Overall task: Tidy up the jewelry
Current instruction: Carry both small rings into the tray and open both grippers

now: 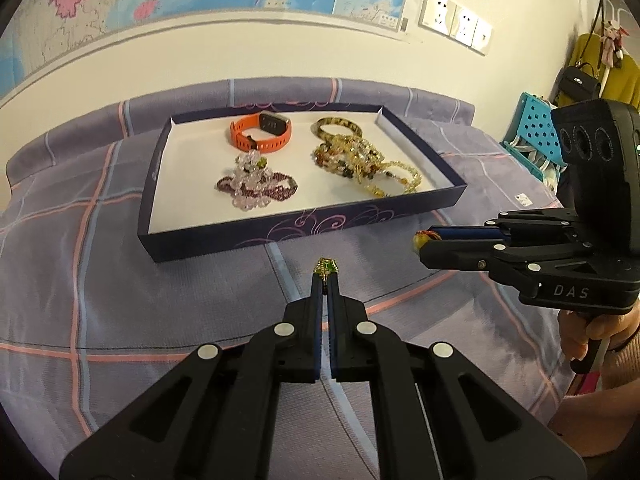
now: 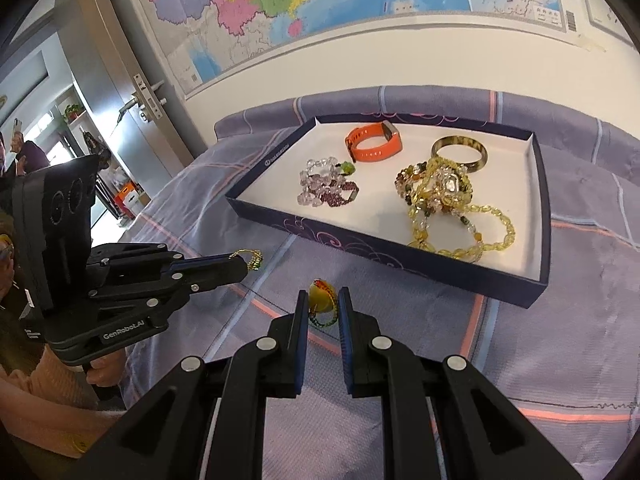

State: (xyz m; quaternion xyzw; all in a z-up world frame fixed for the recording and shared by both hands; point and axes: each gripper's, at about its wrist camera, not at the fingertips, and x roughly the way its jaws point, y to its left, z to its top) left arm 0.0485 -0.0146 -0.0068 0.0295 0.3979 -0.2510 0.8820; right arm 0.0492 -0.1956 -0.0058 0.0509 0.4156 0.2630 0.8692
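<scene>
A dark blue tray (image 1: 256, 236) (image 2: 360, 248) with a white floor lies on the bed. In it are an orange watch (image 1: 260, 134) (image 2: 374, 144), a pink and purple bead bracelet (image 1: 256, 186) (image 2: 326, 188), a mottled bangle (image 1: 340, 126) (image 2: 460, 152) and a heap of yellow bead strands (image 1: 368, 164) (image 2: 448, 200). My left gripper (image 1: 327, 274) (image 2: 244, 266) is shut on a small gold and green chain piece (image 1: 327, 266) (image 2: 252, 259), held in front of the tray. My right gripper (image 2: 324, 300) (image 1: 424, 240) is shut on a yellow bead piece (image 2: 322, 298) (image 1: 420, 240), to the right of the left one.
A purple plaid bedspread (image 1: 100, 280) (image 2: 520, 352) covers the bed. A wall with maps stands right behind the tray. A blue perforated crate (image 1: 536, 136) stands at the right, a door with a metal handle (image 2: 140, 100) at the left.
</scene>
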